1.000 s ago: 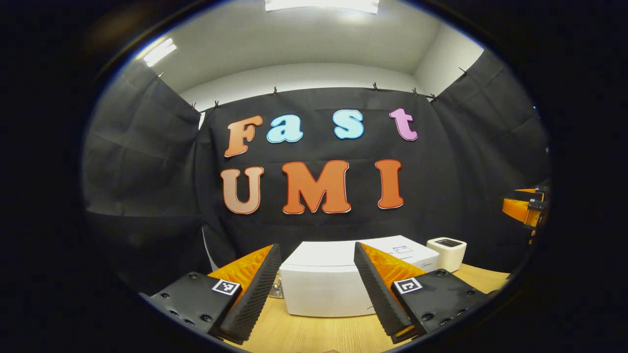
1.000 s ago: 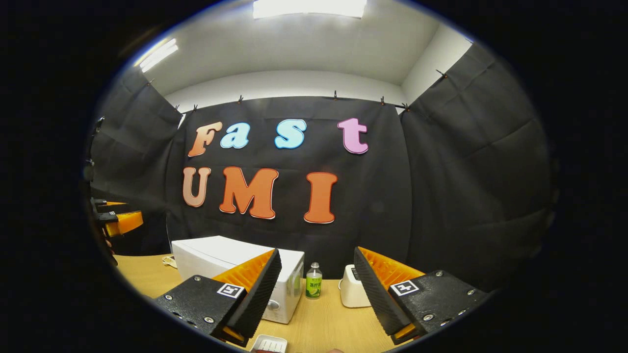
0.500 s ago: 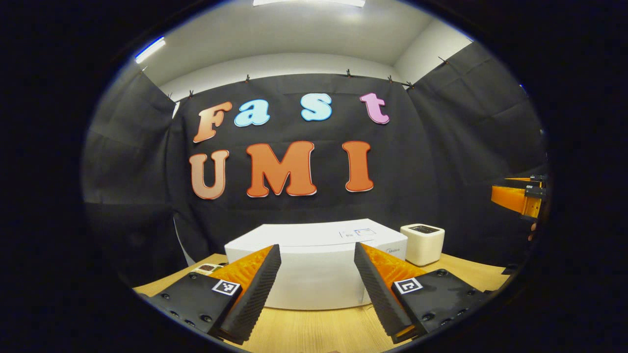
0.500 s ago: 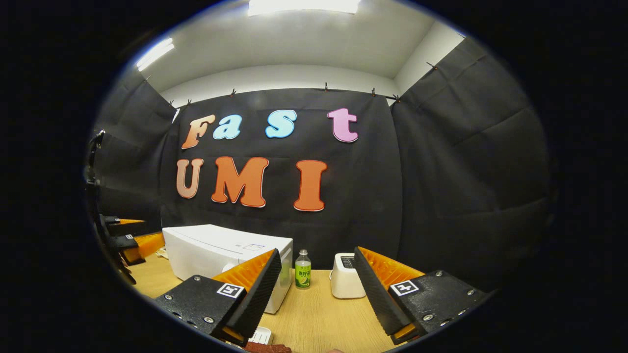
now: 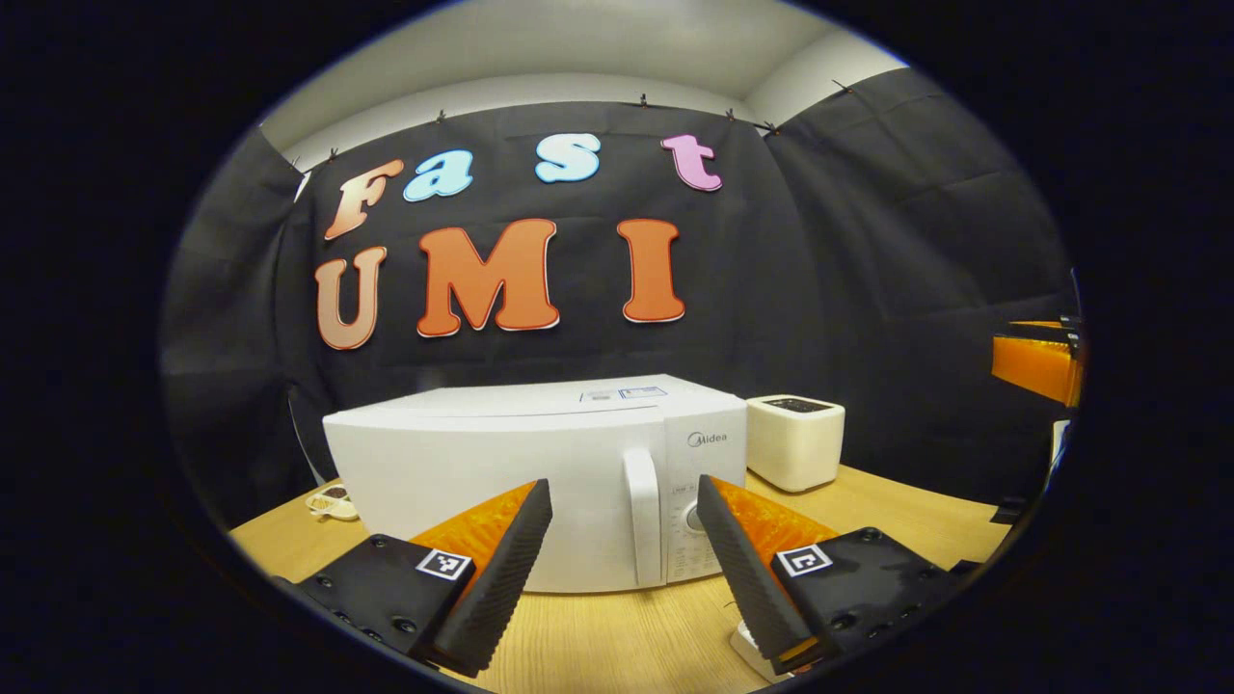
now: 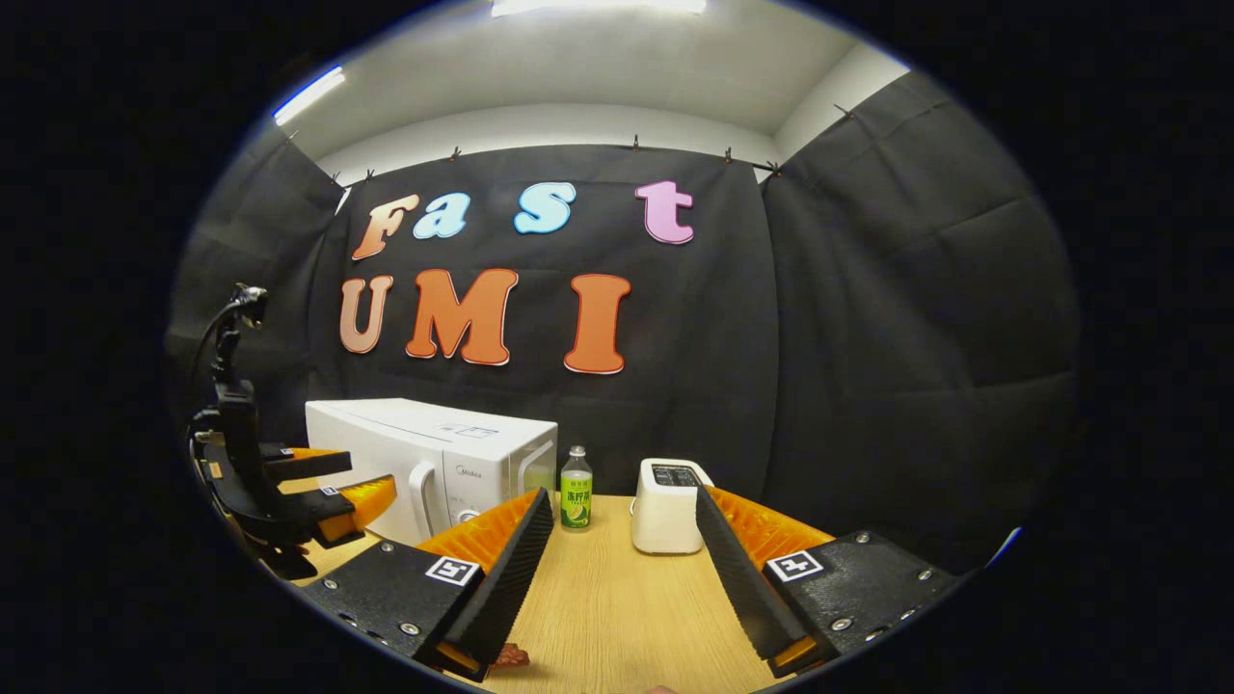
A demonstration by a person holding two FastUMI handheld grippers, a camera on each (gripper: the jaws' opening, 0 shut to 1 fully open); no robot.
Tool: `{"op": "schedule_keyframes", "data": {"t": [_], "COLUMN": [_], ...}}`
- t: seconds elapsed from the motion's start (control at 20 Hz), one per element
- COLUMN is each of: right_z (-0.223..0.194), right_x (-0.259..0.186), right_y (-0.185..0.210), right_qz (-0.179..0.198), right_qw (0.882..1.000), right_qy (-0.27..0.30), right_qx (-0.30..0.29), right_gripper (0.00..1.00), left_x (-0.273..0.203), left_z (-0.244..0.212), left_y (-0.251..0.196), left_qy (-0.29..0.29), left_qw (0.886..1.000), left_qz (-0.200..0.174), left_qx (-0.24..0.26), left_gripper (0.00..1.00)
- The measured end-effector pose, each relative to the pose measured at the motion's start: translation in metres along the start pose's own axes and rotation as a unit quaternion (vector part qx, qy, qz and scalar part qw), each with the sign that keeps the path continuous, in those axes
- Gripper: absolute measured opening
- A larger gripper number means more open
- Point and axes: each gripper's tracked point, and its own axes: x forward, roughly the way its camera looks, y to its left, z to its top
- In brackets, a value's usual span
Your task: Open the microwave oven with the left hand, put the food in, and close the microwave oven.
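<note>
The worktop [image 5: 617, 646] is pale wood and carries everything in the booth. The microwave [image 5: 501, 492] is the biggest thing on it, white, standing at the far middle with its door shut and a vertical handle [image 5: 643, 516] beside the control panel. In the right gripper view the microwave [image 6: 434, 458] sits to the far left. Just right of it in the left gripper view stands a small white box [image 5: 795, 440] with a dark top, apart from the oven wall. In the right gripper view a green-labelled bottle [image 6: 576, 488] stands between the oven and that box [image 6: 667, 506].

The left tool [image 5: 625, 559] hangs in front of the handle, its fingers spread wide and holding nothing. The right tool [image 6: 625, 569] hovers over bare wood, also spread and empty. A small brown piece of food [image 6: 511, 658] lies near its left finger. A small dish [image 5: 333, 501] lies at the microwave's left.
</note>
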Motion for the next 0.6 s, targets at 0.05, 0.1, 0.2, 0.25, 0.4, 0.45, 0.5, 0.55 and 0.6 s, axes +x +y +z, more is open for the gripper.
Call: {"op": "schedule_keyframes", "data": {"t": [0.05, 0.1, 0.2, 0.25, 0.4, 0.45, 0.5, 0.55, 0.6], "right_z": [-0.005, -0.010, -0.019, -0.022, -0.031, -0.034, -0.037, -0.040, -0.042], "right_x": [0.001, 0.001, 0.001, 0.001, 0.002, 0.002, 0.002, 0.002, 0.003], "right_y": [-0.003, -0.004, -0.004, -0.003, -0.002, -0.002, -0.001, -0.002, -0.002], "right_qz": [-0.002, -0.001, 0.002, 0.004, 0.007, 0.007, 0.008, 0.008, 0.008], "right_qw": [1.000, 1.000, 1.000, 1.000, 1.000, 1.000, 1.000, 1.000, 1.000], "right_qy": [0.003, 0.007, 0.012, 0.014, 0.019, 0.022, 0.024, 0.027, 0.028], "right_qx": [0.000, 0.000, -0.001, -0.003, -0.006, -0.007, -0.008, -0.009, -0.010], "right_gripper": [0.93, 0.93, 0.93, 0.93, 0.93, 0.93, 0.93, 0.93, 0.93], "left_x": [0.007, 0.015, 0.030, 0.038, 0.053, 0.059, 0.064, 0.069, 0.073], "left_z": [-0.009, -0.018, -0.034, -0.045, -0.067, -0.073, -0.078, -0.080, -0.081], "left_y": [-0.002, -0.003, -0.003, -0.002, 0.001, 0.000, 0.001, 0.001, 0.002], "left_qy": [0.008, 0.014, 0.028, 0.038, 0.063, 0.069, 0.073, 0.076, 0.079], "left_qw": [1.000, 1.000, 1.000, 0.999, 0.998, 0.997, 0.997, 0.996, 0.996], "left_qz": [0.000, 0.001, 0.004, 0.008, 0.023, 0.024, 0.028, 0.031, 0.039], "left_qx": [-0.001, -0.001, -0.002, -0.004, -0.016, -0.021, -0.023, -0.020, -0.017], "left_gripper": [0.99, 0.94, 0.95, 0.95, 0.92, 0.87, 0.83, 0.87, 0.87]}}
